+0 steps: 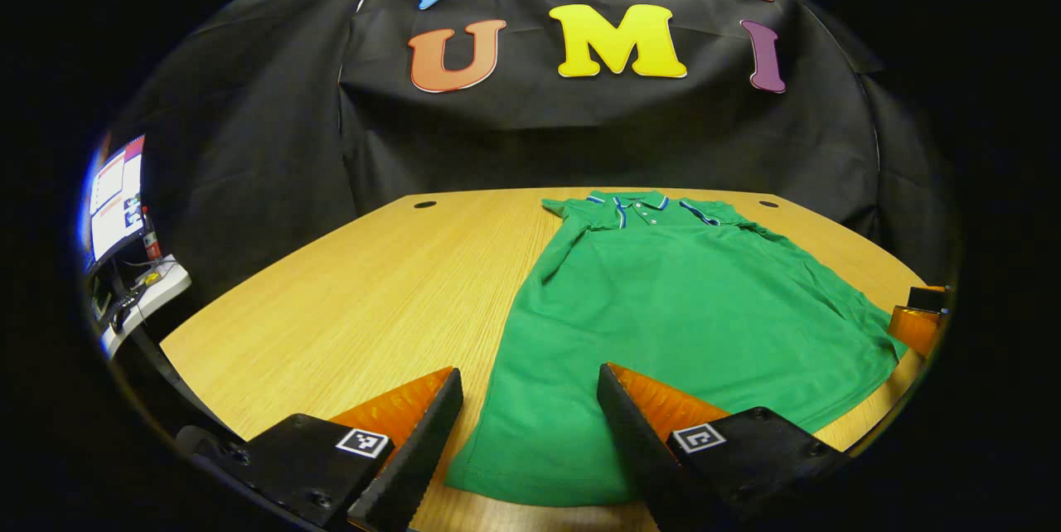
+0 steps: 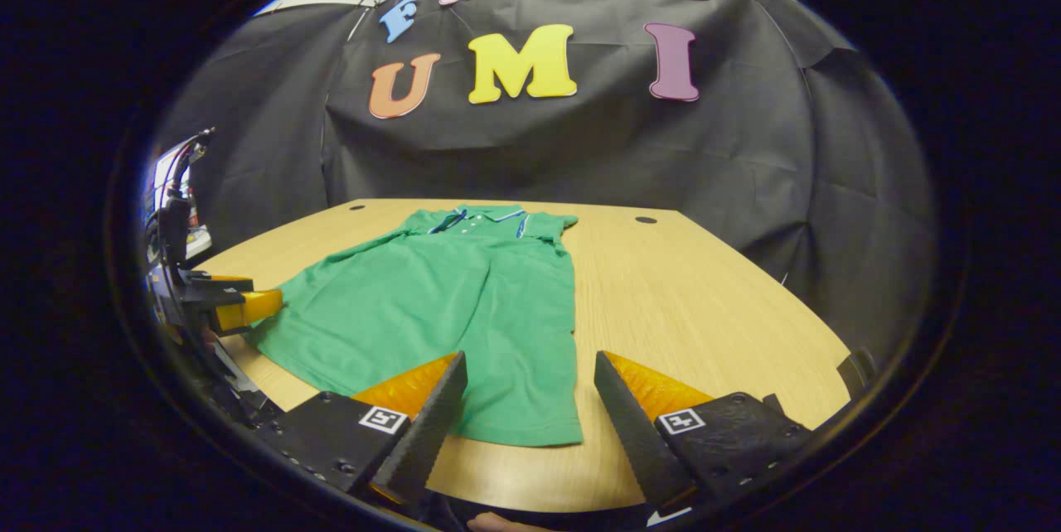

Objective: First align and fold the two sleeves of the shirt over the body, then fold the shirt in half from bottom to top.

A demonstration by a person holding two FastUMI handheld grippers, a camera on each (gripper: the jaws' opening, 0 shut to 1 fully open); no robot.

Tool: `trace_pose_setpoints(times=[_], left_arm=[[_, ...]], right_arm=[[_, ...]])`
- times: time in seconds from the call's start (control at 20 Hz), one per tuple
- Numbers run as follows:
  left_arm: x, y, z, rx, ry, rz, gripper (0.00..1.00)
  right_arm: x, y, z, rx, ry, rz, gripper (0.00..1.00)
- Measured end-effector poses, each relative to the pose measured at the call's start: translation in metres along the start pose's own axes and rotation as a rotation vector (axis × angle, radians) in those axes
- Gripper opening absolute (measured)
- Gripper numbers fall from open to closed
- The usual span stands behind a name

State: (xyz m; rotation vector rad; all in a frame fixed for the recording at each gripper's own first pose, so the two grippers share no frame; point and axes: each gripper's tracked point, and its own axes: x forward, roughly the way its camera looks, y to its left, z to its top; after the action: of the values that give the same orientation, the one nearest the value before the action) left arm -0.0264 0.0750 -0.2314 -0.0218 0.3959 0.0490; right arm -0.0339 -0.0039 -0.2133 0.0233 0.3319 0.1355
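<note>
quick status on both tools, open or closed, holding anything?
Left tool: open, holding nothing, above the green shirt's hem.
Right tool: open, holding nothing.

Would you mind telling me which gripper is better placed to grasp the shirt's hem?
Left, marginally: the left gripper is open with the shirt hem deep between its fingers; the right gripper, also open, has it farther ahead.
</note>
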Motion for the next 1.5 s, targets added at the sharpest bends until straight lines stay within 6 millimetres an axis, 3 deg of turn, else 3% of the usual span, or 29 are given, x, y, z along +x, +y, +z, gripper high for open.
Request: trace_pose_setpoints(times=[0.25, 0.4, 0.45, 0.6, 0.65, 0.7, 0.75, 0.85, 0.9, 1.15, 1.35, 1.5], left_arm=[[0.001, 0.000, -0.002, -0.002, -0.002, -0.018, 1.00], [0.003, 0.002, -0.001, -0.013, -0.011, -0.010, 1.00], [0.004, 0.004, -0.002, -0.025, -0.009, 0.005, 1.00], [0.007, 0.004, -0.002, -0.028, -0.011, 0.018, 0.86], [0.008, -0.002, 0.000, -0.020, -0.010, -0.001, 0.75], [0.008, -0.008, 0.000, -0.003, -0.009, -0.025, 0.62], [0.007, -0.013, 0.000, 0.034, -0.006, -0.044, 0.36], [0.008, -0.014, 0.000, 0.086, 0.003, -0.047, 0.10], [0.008, -0.013, 0.001, 0.088, 0.003, -0.050, 0.10], [0.001, -0.017, 0.015, 0.018, -0.010, -0.089, 0.08], [0.000, -0.017, 0.038, 0.019, -0.051, -0.092, 0.07], [0.009, -0.014, 0.053, 0.012, -0.045, -0.093, 0.07]], right_arm=[[-0.004, -0.004, -0.012, -0.012, 0.022, -0.025, 0.95], [0.004, -0.005, -0.032, 0.040, 0.094, -0.012, 0.96], [0.003, -0.003, -0.029, 0.064, 0.098, -0.012, 0.97], [0.009, 0.006, -0.027, 0.047, 0.109, 0.025, 0.90], [0.010, 0.009, -0.027, 0.051, 0.103, 0.028, 0.80], [0.012, 0.013, -0.028, 0.058, 0.111, 0.040, 0.61], [0.013, 0.017, -0.027, 0.066, 0.104, 0.052, 0.43], [0.015, 0.021, -0.025, 0.051, 0.101, 0.059, 0.11], [0.014, 0.022, -0.024, 0.022, 0.101, 0.060, 0.03], [0.016, 0.022, -0.017, -0.055, 0.110, 0.092, 0.00], [0.018, 0.024, 0.020, -0.073, 0.046, 0.113, 0.00], [0.031, 0.027, 0.056, -0.110, -0.021, 0.110, 0.00]])
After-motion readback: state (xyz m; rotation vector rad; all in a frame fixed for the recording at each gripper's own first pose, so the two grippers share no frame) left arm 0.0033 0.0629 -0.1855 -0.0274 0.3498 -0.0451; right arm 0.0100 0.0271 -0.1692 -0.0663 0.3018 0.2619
